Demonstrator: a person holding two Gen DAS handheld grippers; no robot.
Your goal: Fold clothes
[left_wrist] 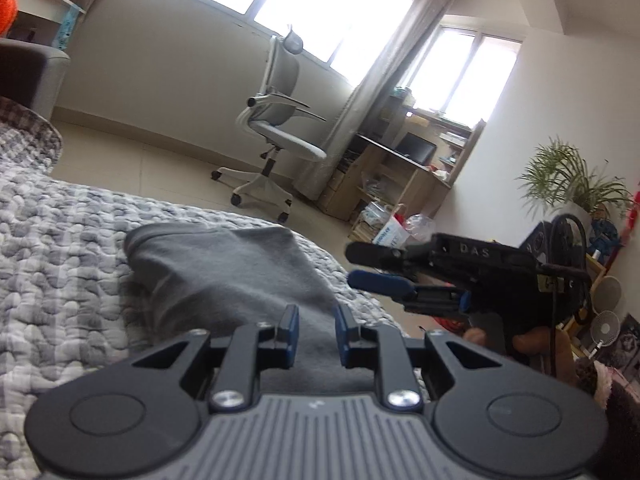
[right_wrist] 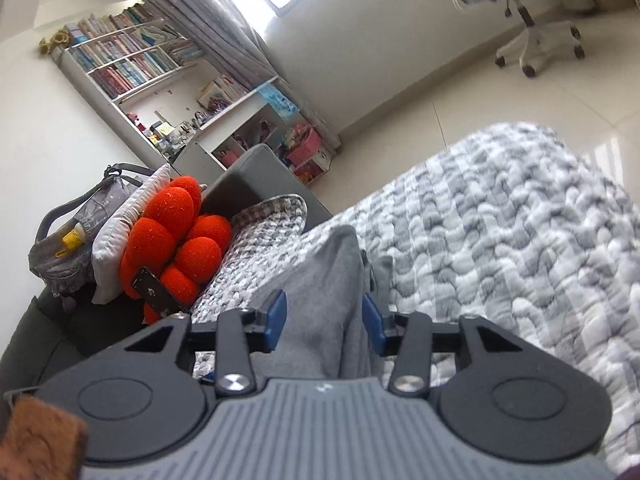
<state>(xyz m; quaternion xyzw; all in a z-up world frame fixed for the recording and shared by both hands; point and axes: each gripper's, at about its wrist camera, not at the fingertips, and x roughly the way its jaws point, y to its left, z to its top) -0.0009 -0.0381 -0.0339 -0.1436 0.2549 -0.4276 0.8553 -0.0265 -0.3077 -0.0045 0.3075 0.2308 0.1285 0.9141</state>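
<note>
Grey garment [left_wrist: 224, 268] on quilted bedspread [left_wrist: 60, 248]

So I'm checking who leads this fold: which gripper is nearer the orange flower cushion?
Right. The right gripper sits just beside the orange flower cushion, its fingers around the grey garment. The left gripper holds grey cloth further down the bed; its view catches only an orange sliver.

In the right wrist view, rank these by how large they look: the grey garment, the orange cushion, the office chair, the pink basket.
1. grey garment, though it is nearest the camera
2. orange cushion
3. office chair, cut off by the frame edge and far away
4. pink basket
</note>
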